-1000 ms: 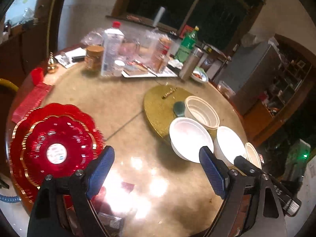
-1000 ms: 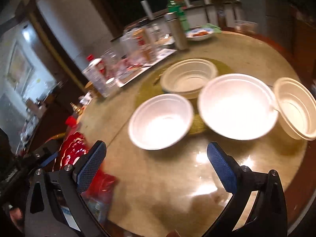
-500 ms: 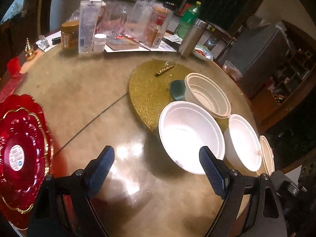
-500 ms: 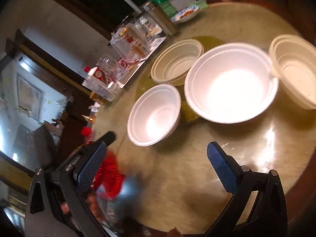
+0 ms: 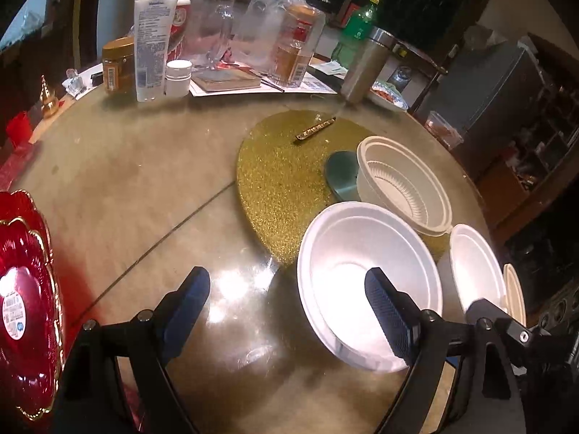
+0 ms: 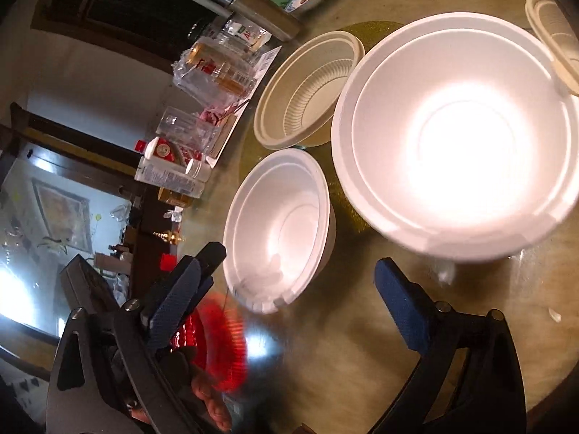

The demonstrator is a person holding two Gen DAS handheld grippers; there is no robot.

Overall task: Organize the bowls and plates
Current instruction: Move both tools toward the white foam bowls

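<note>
Several bowls stand on the round table. In the left wrist view a white foam bowl (image 5: 365, 275) sits nearest, a cream ribbed bowl (image 5: 405, 188) behind it, another white bowl (image 5: 474, 271) to its right. Red gold-rimmed plates (image 5: 21, 311) lie stacked at the left edge. My left gripper (image 5: 289, 311) is open and empty, its right finger over the near bowl's rim. In the right wrist view my right gripper (image 6: 289, 300) is open and empty, just before the smaller white bowl (image 6: 282, 228) and the large white bowl (image 6: 459, 133). The cream bowl (image 6: 307, 90) lies behind.
A gold glitter mat (image 5: 282, 177) lies under the bowls. Bottles, jars and a glass jug (image 5: 210, 32) crowd the far side with a steel flask (image 5: 365, 68). Another cream bowl (image 6: 553, 36) sits at the right edge. The table (image 5: 126, 181) has bare surface at left centre.
Both grippers have moved closer to the bowls. The left view has swung right, so the red plates slid to its left edge. The right gripper has tilted and neared the two white bowls.
</note>
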